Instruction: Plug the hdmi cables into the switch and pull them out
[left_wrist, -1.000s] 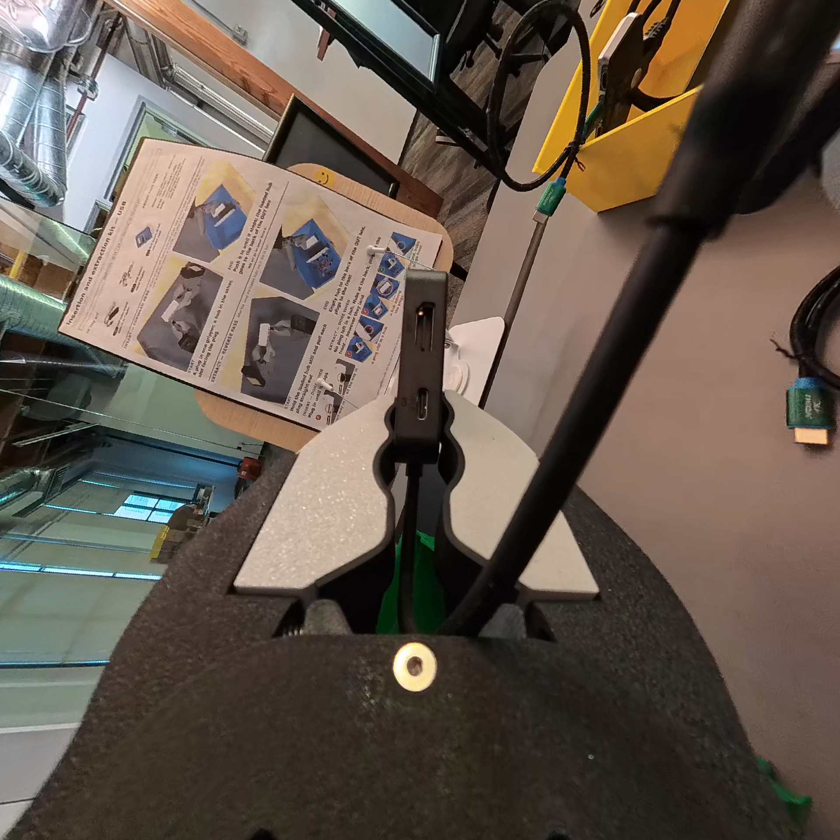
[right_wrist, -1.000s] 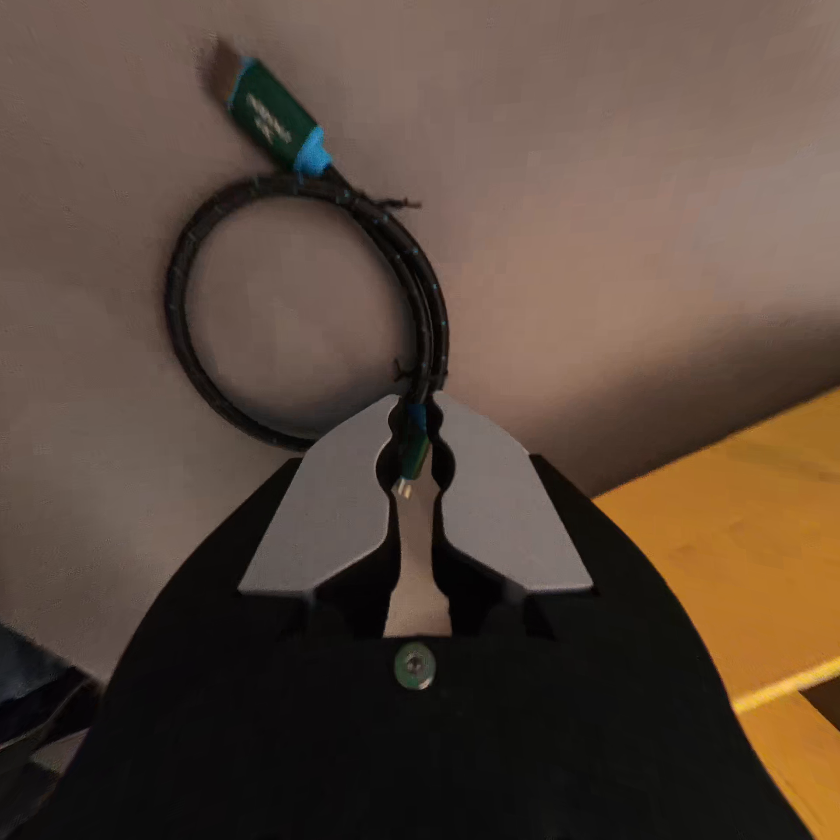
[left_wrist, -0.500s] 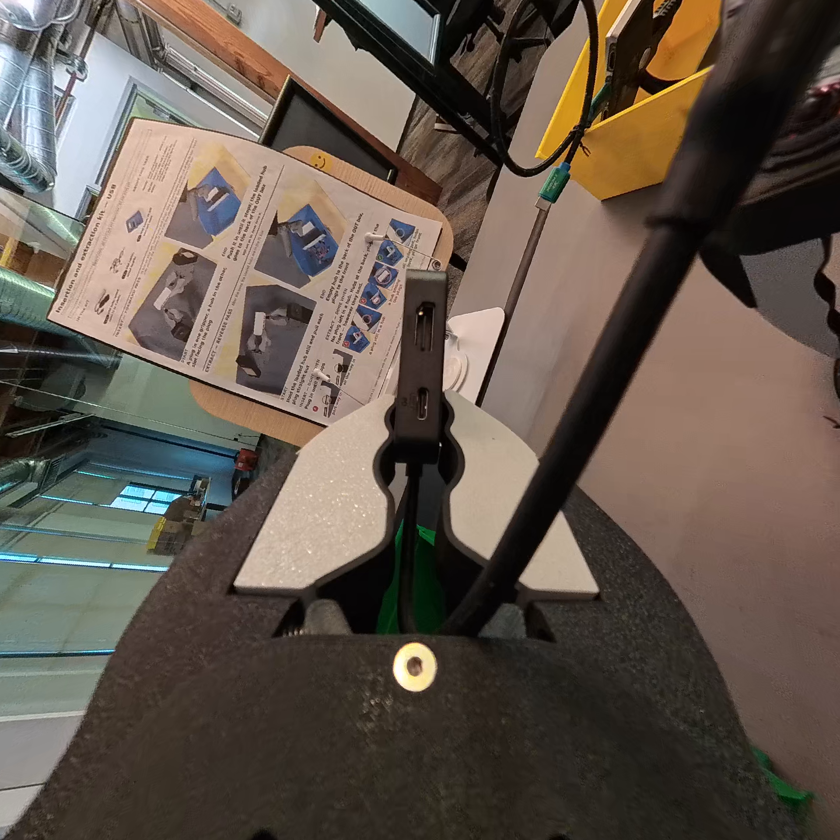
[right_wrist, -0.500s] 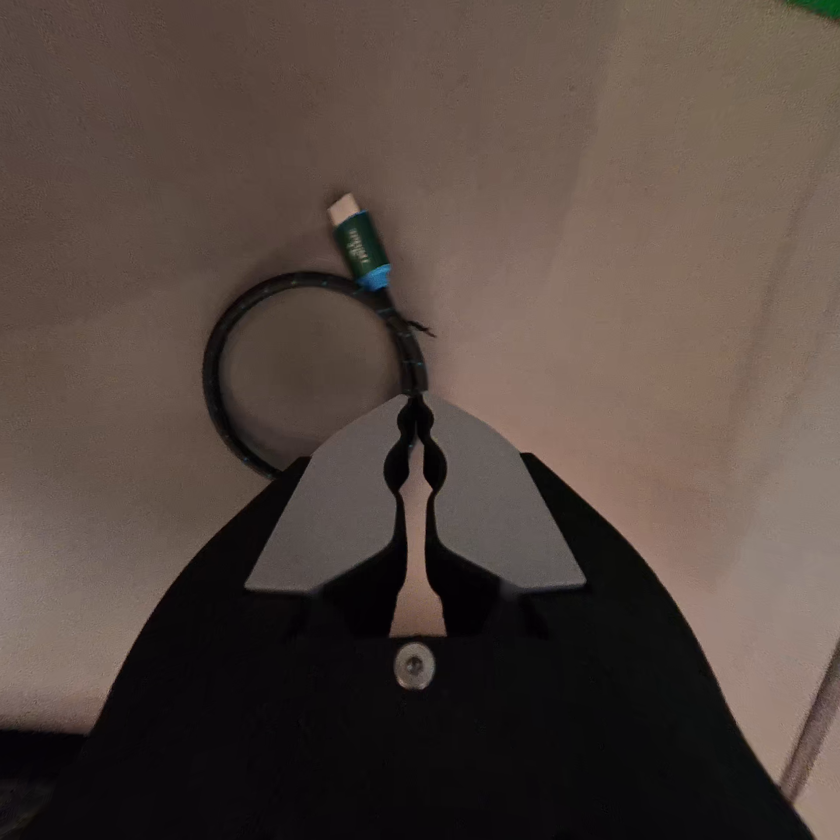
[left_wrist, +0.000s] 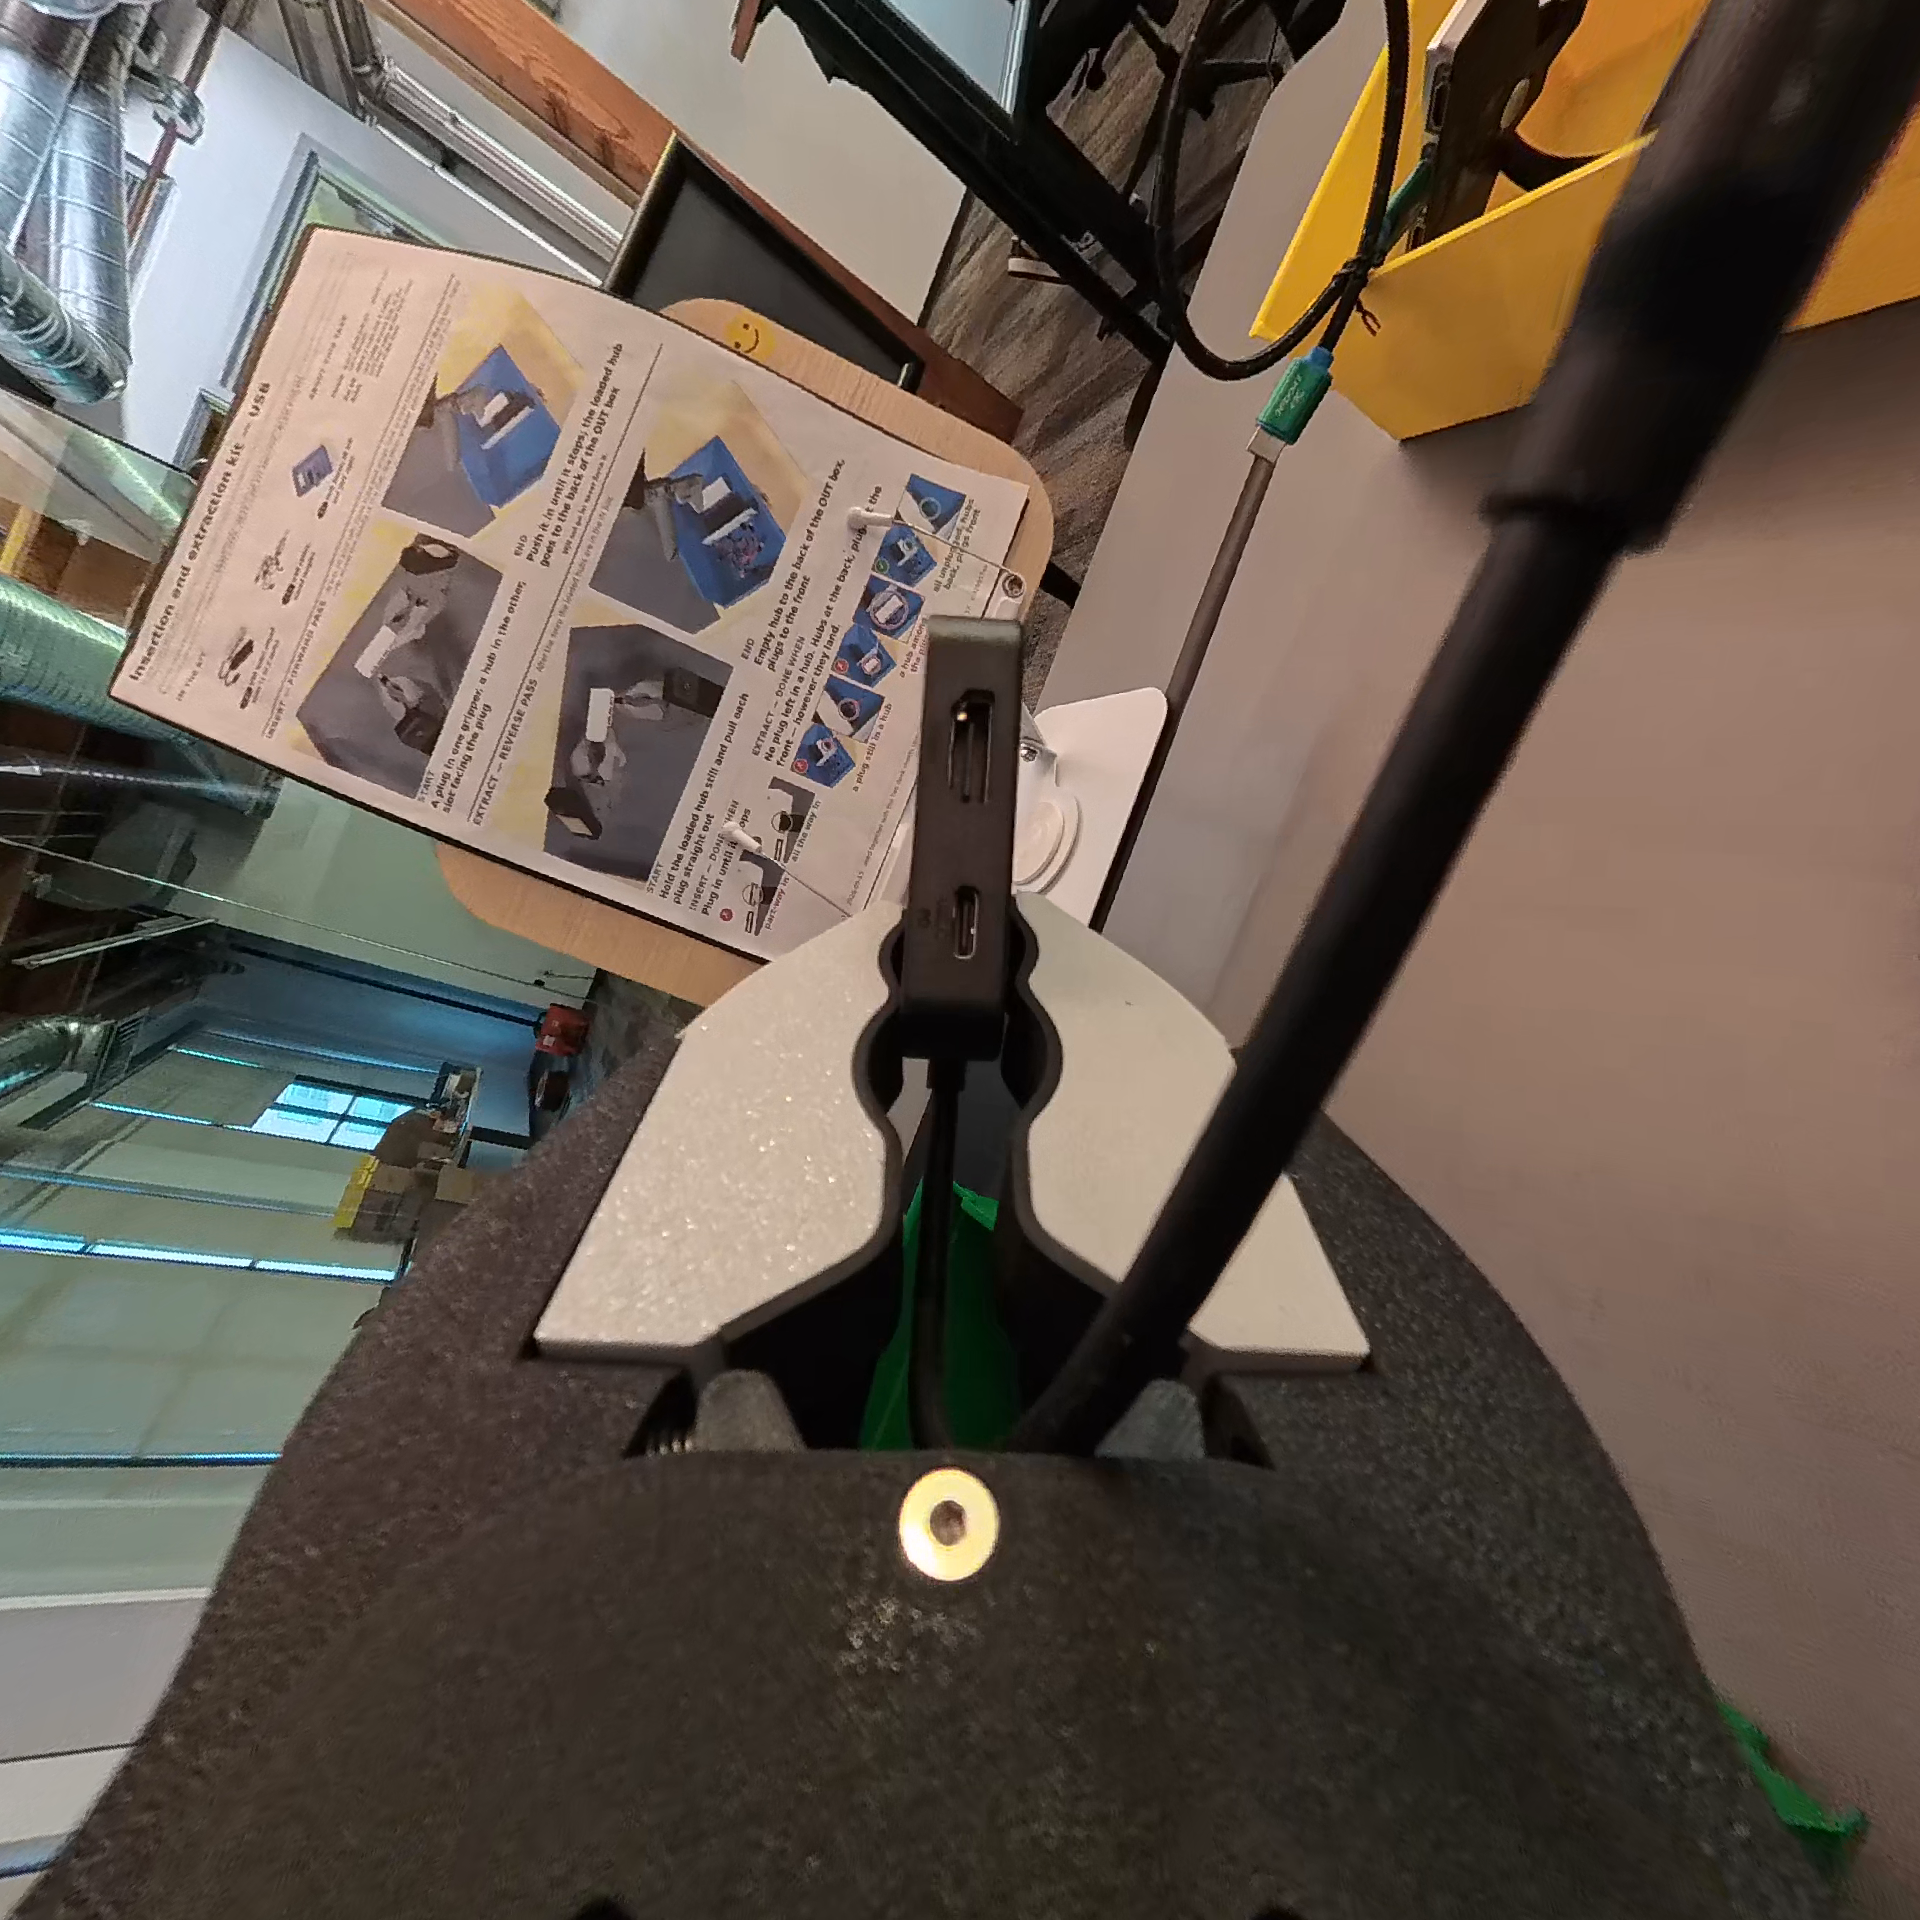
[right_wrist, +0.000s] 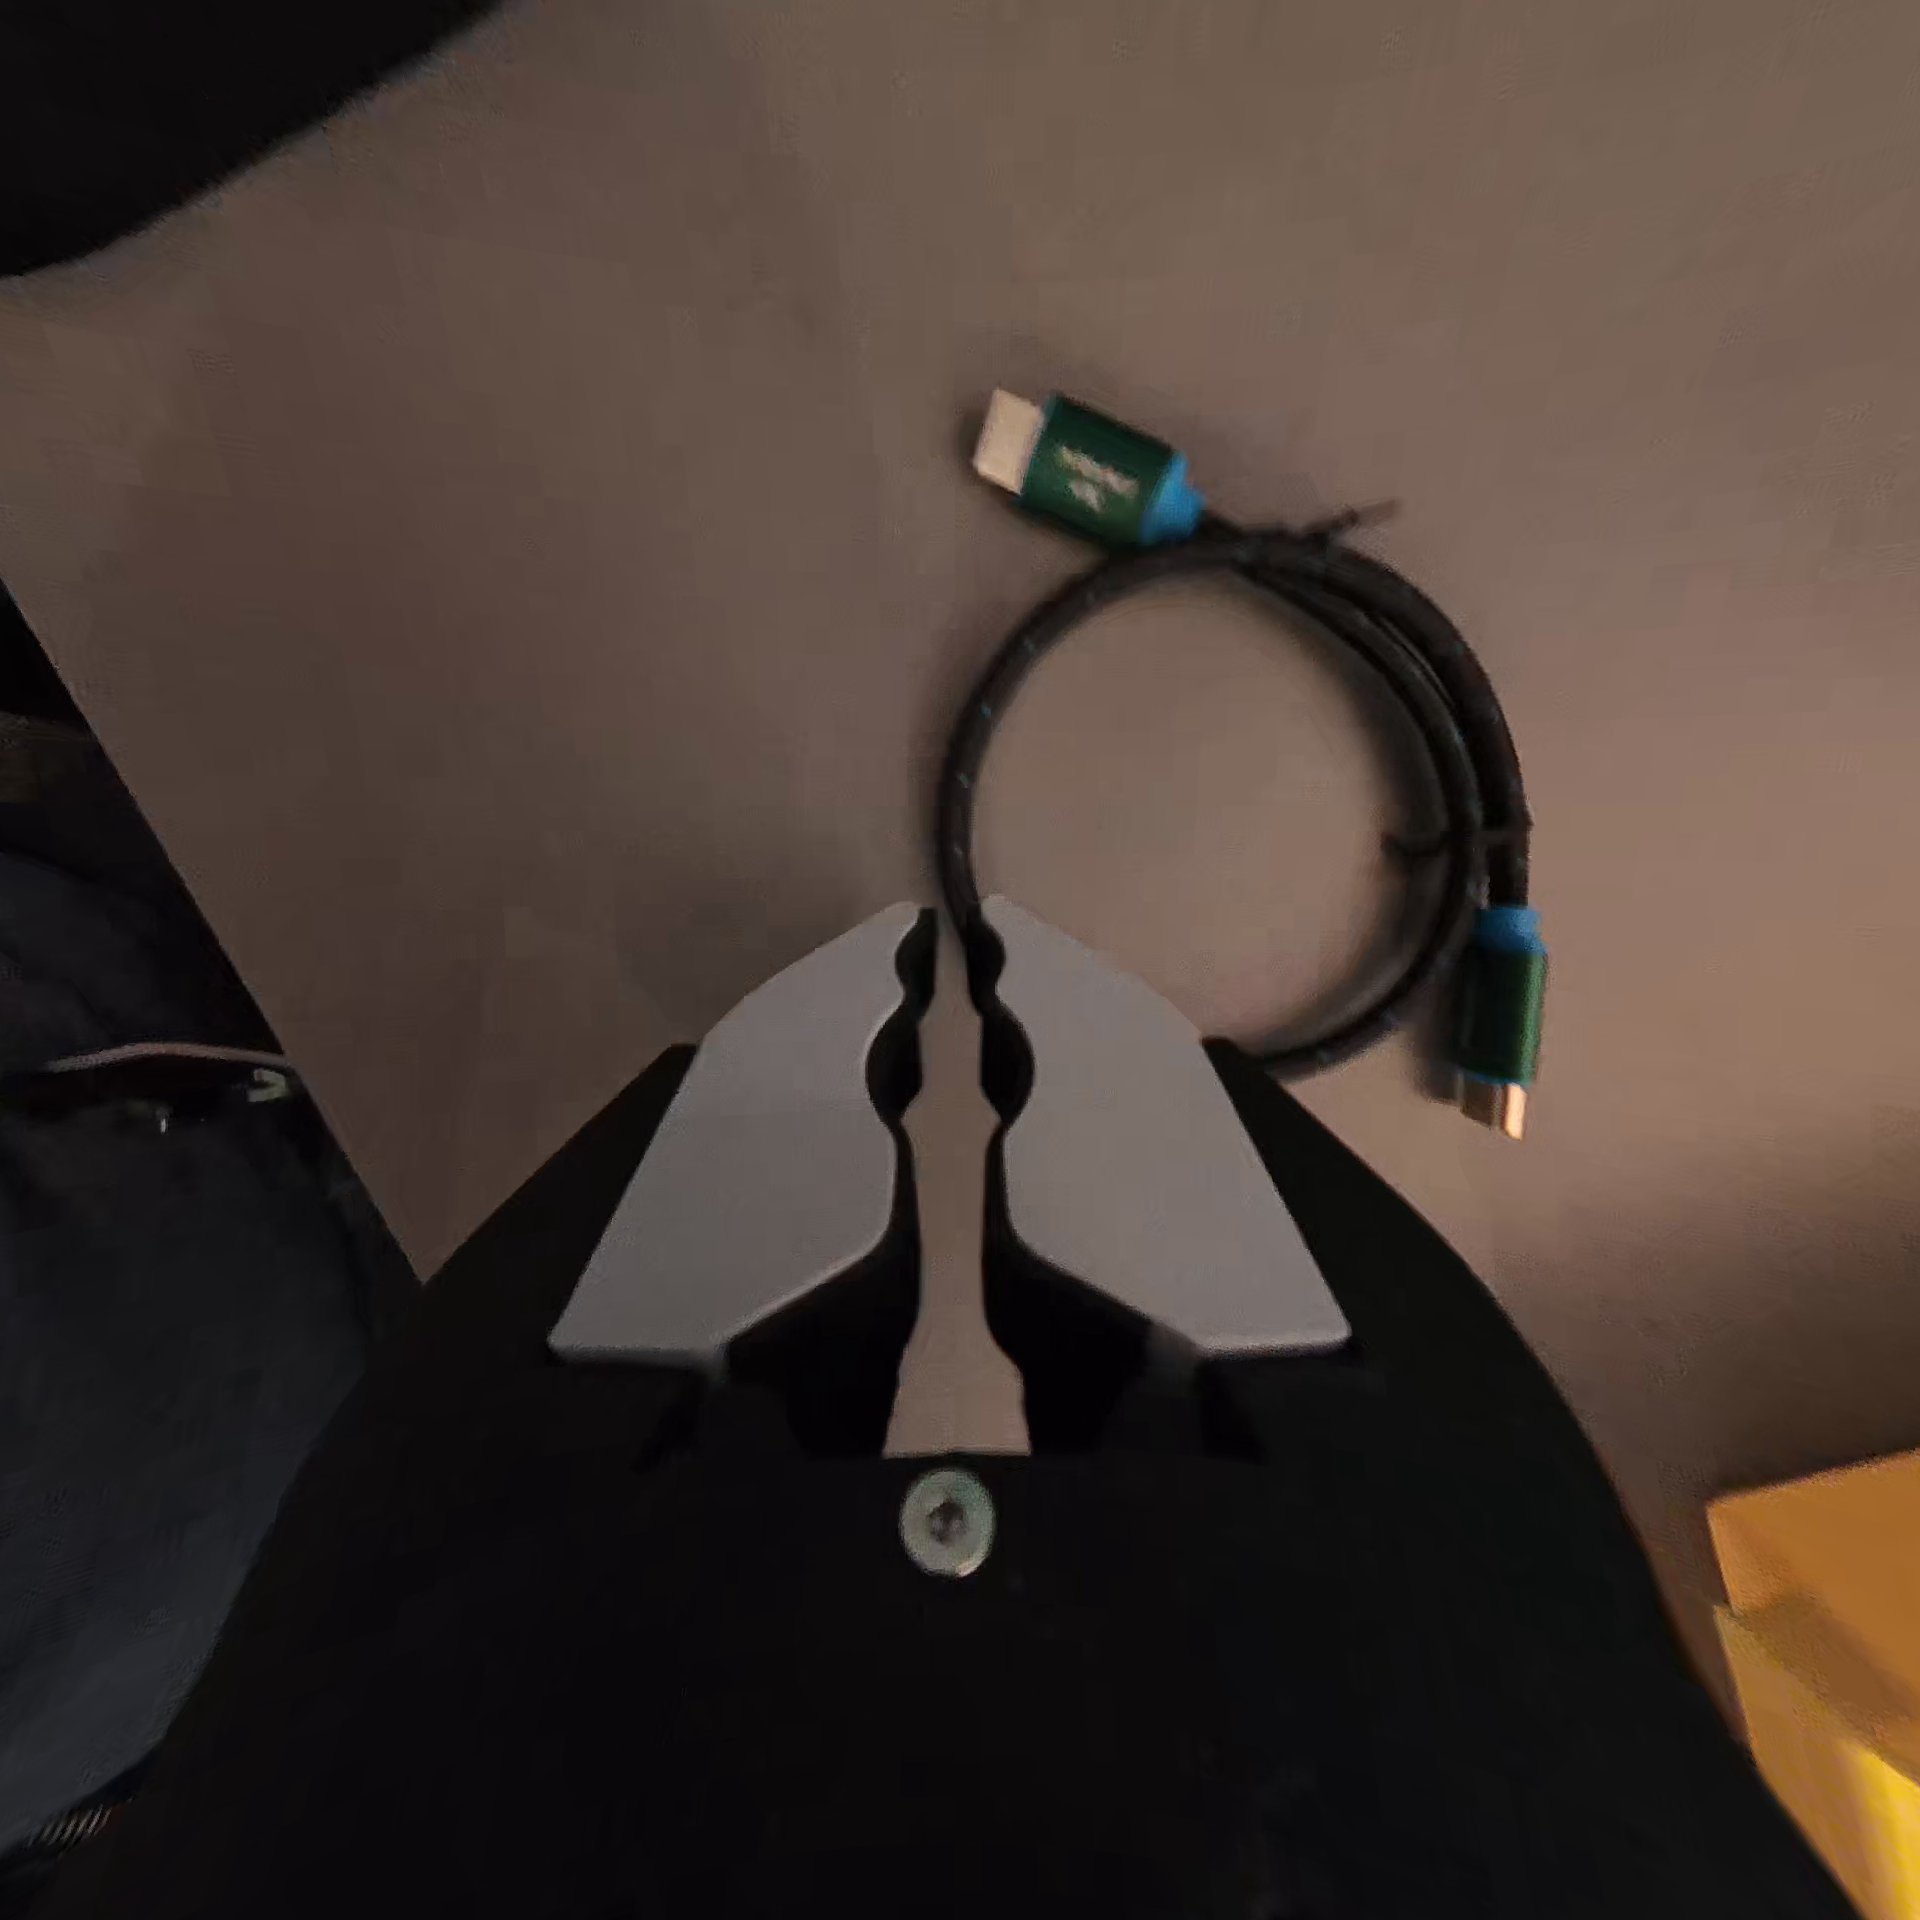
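My left gripper (left_wrist: 956, 971) clamped on the black switch (left_wrist: 964, 821), my right gripper (right_wrist: 954, 920) slightly parted and empty, coiled HDMI cable (right_wrist: 1236, 790) on the grey table (right_wrist: 623, 520) just beyond.

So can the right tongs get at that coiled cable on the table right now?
Probably yes. The right tongs hold nothing, their tips slightly apart, and the coiled cable lies bare on the grey table just ahead, with both green plugs uncovered.
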